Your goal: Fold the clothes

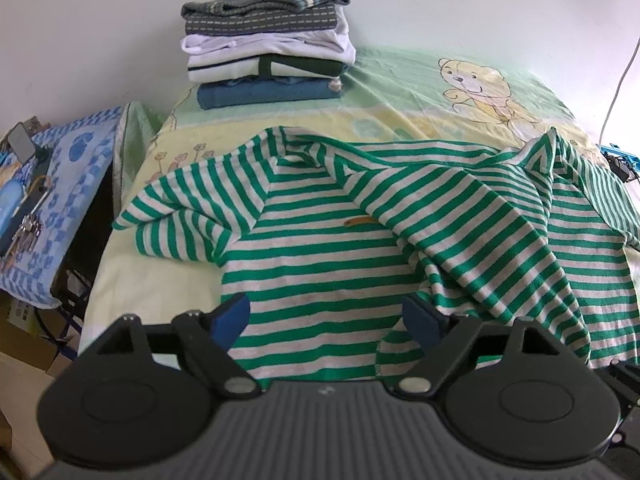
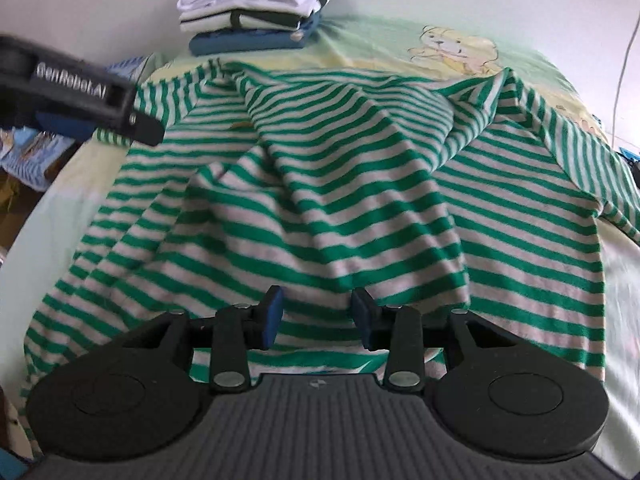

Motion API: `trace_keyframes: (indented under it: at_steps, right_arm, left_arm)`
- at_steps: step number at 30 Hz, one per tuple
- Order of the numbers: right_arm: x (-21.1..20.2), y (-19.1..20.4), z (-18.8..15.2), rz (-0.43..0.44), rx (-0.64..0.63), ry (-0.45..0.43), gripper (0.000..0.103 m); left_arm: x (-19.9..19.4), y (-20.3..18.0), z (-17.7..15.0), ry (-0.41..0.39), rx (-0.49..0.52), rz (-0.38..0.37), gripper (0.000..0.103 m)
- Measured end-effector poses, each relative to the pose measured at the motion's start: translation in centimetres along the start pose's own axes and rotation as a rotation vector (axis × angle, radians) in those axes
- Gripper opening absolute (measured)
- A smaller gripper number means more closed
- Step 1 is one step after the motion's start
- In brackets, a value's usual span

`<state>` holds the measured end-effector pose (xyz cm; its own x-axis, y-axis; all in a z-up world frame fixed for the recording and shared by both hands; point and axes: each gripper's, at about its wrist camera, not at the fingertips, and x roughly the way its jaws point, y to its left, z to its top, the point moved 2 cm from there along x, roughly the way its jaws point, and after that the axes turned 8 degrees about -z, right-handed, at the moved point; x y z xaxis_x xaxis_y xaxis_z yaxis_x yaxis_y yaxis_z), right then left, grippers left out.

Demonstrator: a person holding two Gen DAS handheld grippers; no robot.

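While the green-and-white striped shirt (image 1: 360, 248) lies spread across the cartoon bedsheet (image 1: 420, 92), both tongs hover over its near hem with nothing pinched. The left gripper (image 1: 326, 318) stands wide open, its blue pads (image 1: 230, 316) clear of the cloth below and between them. The right gripper (image 2: 316, 316) is only partly open, the fabric lying under the gap and not clamped. Beyond the left gripper one sleeve is already turned in over the chest, while the far sleeve, beyond and to the right of the right gripper, still lies out flat; that fold probably comes next. Farther ahead of both tongs, against the wall, the stack of folded clothes (image 1: 268, 48) sits out of the way, likely where this shirt ends up.
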<state>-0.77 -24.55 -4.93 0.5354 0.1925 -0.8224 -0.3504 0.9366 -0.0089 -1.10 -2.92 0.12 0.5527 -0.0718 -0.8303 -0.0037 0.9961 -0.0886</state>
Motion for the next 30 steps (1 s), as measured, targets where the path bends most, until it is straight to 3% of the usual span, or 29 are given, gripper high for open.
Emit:
trace_keyframes:
  at_steps: [11,14,18,21,26,30]
  right_arm:
    - [-0.9,1.0,-2.2,-0.026,-0.131,0.071,0.044]
    - [-1.6,1.0,-1.6,0.000,-0.085,0.049,0.044]
    - [-2.2,2.0,-0.7,0.092,-0.032,-0.008,0.044]
    - [-1.6,3.5,-0.4,0.166,-0.061,-0.034,0.044]
    - [0.3,4.6,-0.7,0.268,-0.112,0.031,0.042]
    - [0.0,4.9,-0.9,0.375,-0.194,0.034,0.040]
  left_arm:
    - [0.4,1.3,-0.1,0.015,0.004,0.005,0.091]
    - [0.8,1.4,-0.1,0.031,0.007,0.013,0.091]
    - [1.4,1.3,-0.2,0.050,0.002,0.037,0.092]
    - [1.7,1.1,-0.1,0.057,-0.005,0.061,0.093]
    - [2.3,0.5,0.0,0.071,-0.026,0.113,0.094]
    - [3.0,-0.1,0.2,0.080,-0.049,0.154,0.095]
